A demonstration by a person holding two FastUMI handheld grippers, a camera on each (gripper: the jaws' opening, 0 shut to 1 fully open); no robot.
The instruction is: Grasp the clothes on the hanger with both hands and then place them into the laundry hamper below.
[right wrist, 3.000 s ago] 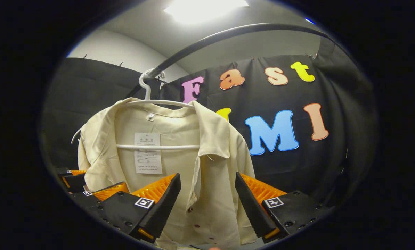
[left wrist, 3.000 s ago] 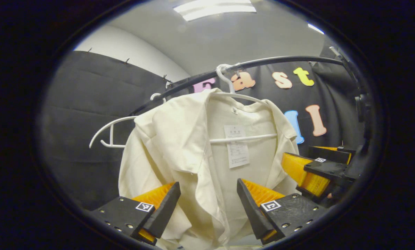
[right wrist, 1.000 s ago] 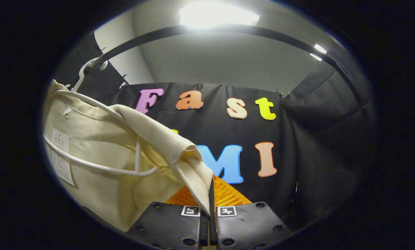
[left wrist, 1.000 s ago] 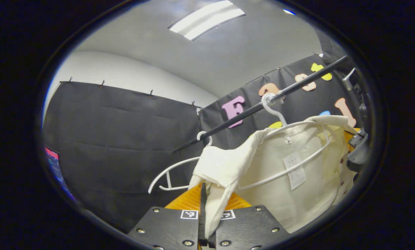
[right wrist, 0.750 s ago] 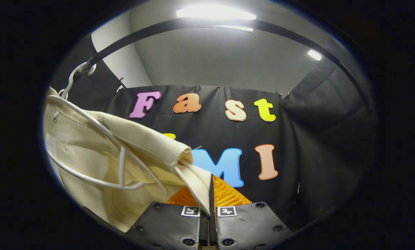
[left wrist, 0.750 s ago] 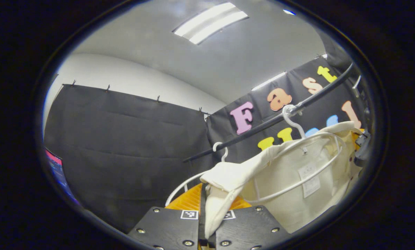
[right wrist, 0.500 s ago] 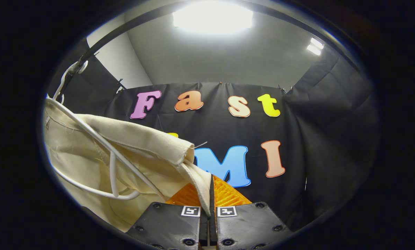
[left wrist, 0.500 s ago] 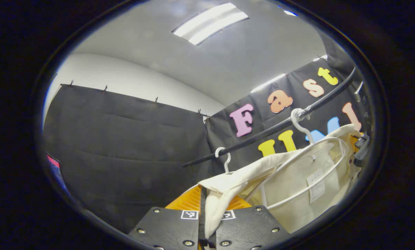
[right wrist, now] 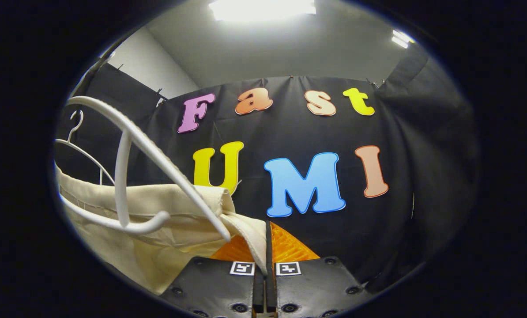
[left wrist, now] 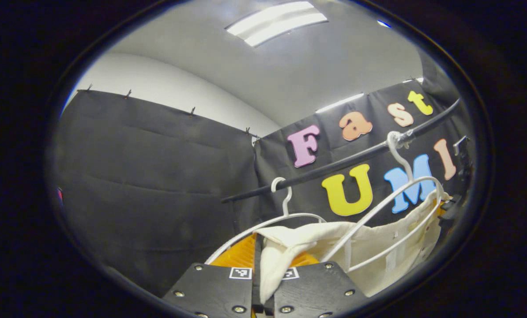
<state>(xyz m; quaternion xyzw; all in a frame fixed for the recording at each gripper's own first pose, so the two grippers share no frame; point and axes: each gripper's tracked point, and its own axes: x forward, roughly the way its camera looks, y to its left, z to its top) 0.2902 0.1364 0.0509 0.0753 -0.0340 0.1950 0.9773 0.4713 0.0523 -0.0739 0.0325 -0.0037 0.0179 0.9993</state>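
Cream cotton shirt (left wrist: 378, 247) slung below white plastic hanger (left wrist: 396, 198) on black rail (left wrist: 334, 165), stretched between both claws. Left gripper (left wrist: 263, 282) and right gripper (right wrist: 263, 269) each clamped tight on a shoulder fold, presumably to drag cloth free downward.

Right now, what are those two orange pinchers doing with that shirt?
A person holds a gripper in each hand. The left gripper and the right gripper are each shut on the cream shirt, which hangs below the white hanger. The hanger hooks on the black rail.
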